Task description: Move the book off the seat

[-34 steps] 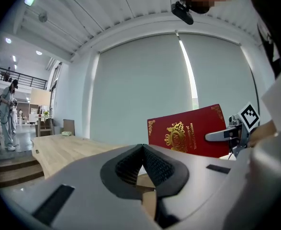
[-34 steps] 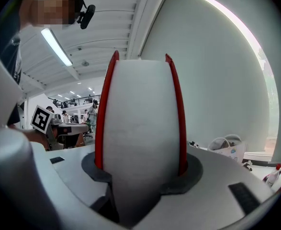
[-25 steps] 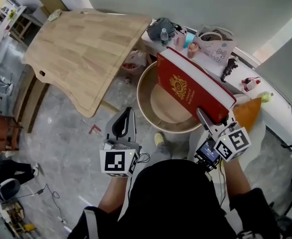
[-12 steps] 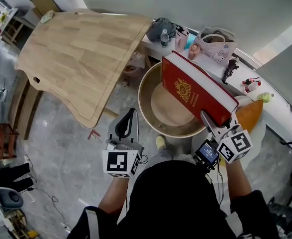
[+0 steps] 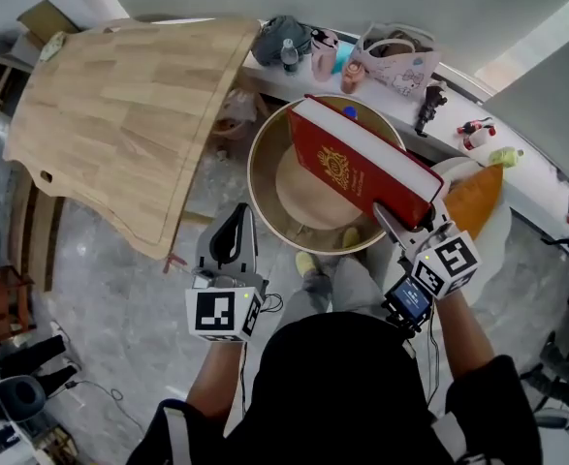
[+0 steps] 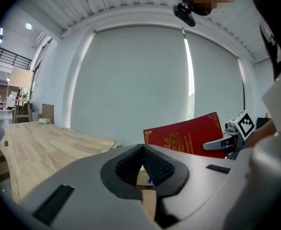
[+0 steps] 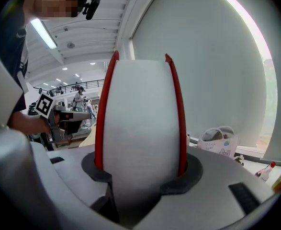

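**Right gripper** (image 7: 140, 169): clenched on the book (image 5: 357, 172). One pad lies on each red cover, with the white page block between them. The hold is at the near end only.

**Left gripper** (image 6: 142, 150): jaws closed together with nothing between them. It hangs low to the left of the seat (image 5: 262, 187), apart from the book and giving it no support.

**Book**: thick and red with a gilt crest. It is carried tilted above the round seat, with the far end over the far rim. It looks clear of the cushion, though a touch at the far end cannot be ruled out. It is not yet off the seat.

**Seat**: round, tan cushion, raised rim.

**Surroundings**: ledge behind with bottle (image 5: 290, 56), cups and bag (image 5: 395, 61). Wooden table (image 5: 119, 105) to the left, orange object (image 5: 473, 201) to the right.

**Hazards, as judged:**
- The heavy book hangs far out from a single end grip, so it may pivot or slide through the pads.
- The unclamped far end may sag or fan open.
- A careless swing may knock the far corner against the rim or sweep the things on the ledge.
- If the right grip slackens, nothing is placed to catch the book.
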`<state>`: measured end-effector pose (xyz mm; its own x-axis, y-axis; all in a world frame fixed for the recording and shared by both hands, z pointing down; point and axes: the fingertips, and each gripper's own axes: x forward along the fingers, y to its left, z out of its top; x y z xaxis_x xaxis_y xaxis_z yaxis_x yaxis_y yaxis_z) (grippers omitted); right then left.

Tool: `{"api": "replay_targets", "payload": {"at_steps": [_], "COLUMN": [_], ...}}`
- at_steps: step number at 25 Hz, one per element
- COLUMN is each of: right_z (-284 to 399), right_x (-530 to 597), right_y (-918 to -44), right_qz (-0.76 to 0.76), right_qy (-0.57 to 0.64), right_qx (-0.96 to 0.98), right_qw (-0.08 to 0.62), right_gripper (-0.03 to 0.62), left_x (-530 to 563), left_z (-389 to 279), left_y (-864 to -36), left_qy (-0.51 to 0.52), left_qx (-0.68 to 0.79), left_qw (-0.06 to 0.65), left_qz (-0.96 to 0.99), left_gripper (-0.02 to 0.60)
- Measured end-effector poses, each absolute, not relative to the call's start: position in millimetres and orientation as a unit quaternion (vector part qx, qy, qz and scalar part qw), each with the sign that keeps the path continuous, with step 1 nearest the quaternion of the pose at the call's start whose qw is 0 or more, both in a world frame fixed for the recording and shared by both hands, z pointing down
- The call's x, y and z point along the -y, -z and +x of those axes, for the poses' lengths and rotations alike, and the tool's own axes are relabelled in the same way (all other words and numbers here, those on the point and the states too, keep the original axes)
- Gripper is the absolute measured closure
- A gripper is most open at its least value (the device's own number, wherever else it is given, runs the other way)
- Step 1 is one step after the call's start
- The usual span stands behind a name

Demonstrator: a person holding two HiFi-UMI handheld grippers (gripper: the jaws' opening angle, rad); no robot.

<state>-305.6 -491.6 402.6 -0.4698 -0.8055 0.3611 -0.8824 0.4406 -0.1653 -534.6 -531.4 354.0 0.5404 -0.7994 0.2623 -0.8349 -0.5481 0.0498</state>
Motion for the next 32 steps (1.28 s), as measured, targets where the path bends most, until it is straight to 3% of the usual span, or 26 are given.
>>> {"api": "replay_targets", "payload": {"at_steps": [13,32], "right_z": [-292,-298], "right_x": [512,513], "right_y": [-509,-741], "right_qz": [0.447,0.362], "right_qy": [-0.286,-0.603], "right_qx": [0.839,0.708], "right_qw": [0.121,0.066], "right_gripper": [0.355,0.355], "left_x": [559,555], "left_z": [-510,-488], "left_y": [-389,-492], "left_qy": [-0.169,-0.239], "left_qx": [0.466,0.45], "left_qw": [0.095,0.152], "left_qz": [0.863,0.847], "left_gripper": [0.574,0.574]}}
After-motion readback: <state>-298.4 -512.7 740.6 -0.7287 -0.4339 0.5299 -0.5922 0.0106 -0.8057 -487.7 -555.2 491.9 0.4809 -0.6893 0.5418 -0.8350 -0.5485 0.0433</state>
